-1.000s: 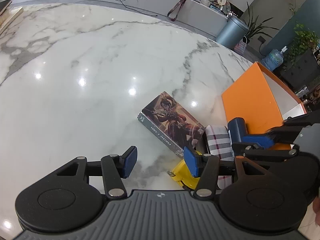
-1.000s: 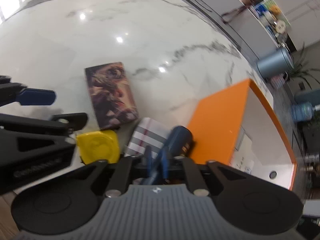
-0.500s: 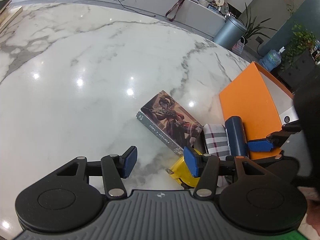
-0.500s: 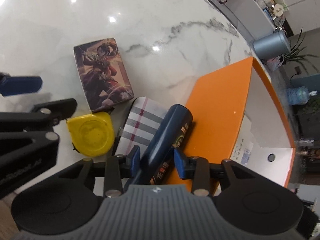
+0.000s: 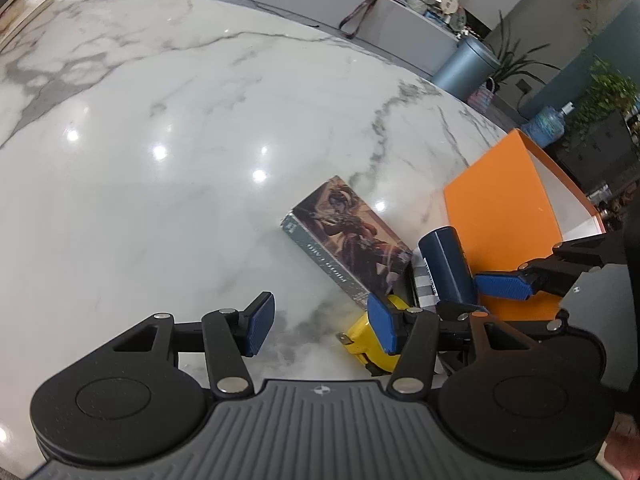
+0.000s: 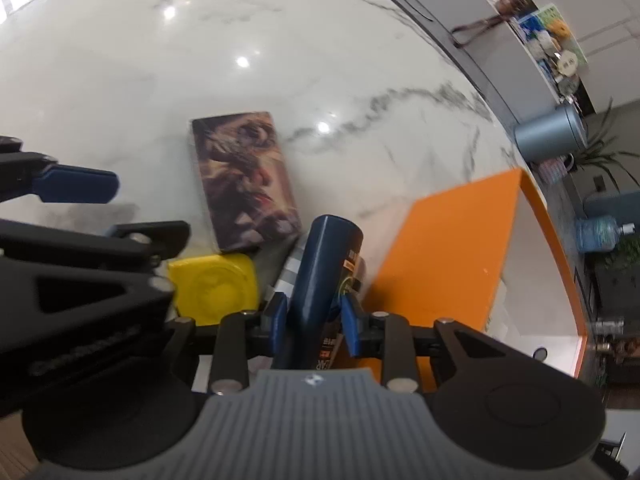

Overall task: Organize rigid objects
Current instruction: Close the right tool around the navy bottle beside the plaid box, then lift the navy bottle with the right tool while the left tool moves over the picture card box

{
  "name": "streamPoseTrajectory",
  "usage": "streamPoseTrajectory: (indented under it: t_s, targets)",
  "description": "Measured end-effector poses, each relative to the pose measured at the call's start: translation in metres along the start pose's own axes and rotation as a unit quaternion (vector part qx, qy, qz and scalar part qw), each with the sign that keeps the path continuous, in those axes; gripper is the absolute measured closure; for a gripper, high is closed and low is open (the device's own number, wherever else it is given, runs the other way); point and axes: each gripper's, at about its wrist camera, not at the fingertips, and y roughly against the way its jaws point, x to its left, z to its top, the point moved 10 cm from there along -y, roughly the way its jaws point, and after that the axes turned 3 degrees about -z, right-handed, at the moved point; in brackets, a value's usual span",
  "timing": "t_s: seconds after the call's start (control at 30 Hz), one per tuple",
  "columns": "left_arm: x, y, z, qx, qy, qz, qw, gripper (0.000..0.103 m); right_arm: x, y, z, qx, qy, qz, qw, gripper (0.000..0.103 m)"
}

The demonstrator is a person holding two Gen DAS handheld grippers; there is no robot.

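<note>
A dark blue can (image 6: 324, 264) sits between the blue pads of my right gripper (image 6: 314, 316), whose jaws are closing and press on its sides. The can (image 5: 446, 264) leans over a plaid case (image 6: 288, 268) beside the open orange box (image 6: 452, 248). A yellow tape measure (image 6: 212, 288) and a picture-printed card box (image 6: 244, 180) lie to the left on the marble. My left gripper (image 5: 322, 322) hovers open over bare marble with nothing between its fingers; the tape measure (image 5: 364, 340) shows behind its right finger.
The orange box (image 5: 500, 216) has white inner walls and stands near the marble table's (image 5: 200, 140) right edge. Beyond the edge are a grey bin (image 5: 466, 62), a water jug and plants. A person's hand shows at the lower right corner.
My right gripper's jaws opened around the dark blue can, then closed on it. The can's far end now stands higher over the plaid case. The left gripper stayed put.
</note>
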Motion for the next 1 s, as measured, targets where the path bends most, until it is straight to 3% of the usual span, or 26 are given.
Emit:
streamPoseTrajectory:
  t_s: [0.4, 0.6, 0.77, 0.9, 1.0]
  targets:
    - [0.0, -0.001, -0.001, 0.004, 0.016, -0.018, 0.9997, 0.039, -0.009, -0.014, -0.001, 0.005, -0.029, 0.043, 0.999, 0.068]
    - [-0.003, -0.002, 0.003, -0.006, 0.028, -0.032, 0.9991, 0.031, -0.015, -0.013, 0.001, -0.018, -0.039, 0.069, 0.997, 0.069]
    - [-0.001, -0.009, 0.013, -0.017, 0.055, -0.03, 0.9979, 0.031, -0.025, -0.014, 0.012, -0.047, -0.036, 0.078, 0.995, 0.069]
    - [0.003, -0.008, 0.023, -0.038, 0.073, -0.033, 0.9961, 0.031, -0.016, -0.016, 0.021, -0.057, -0.001, 0.102, 0.993, 0.069]
    - [0.007, -0.012, 0.026, -0.034, 0.084, -0.034, 0.9953, 0.033, -0.009, -0.016, 0.027, -0.068, 0.044, 0.09, 0.993, 0.07]
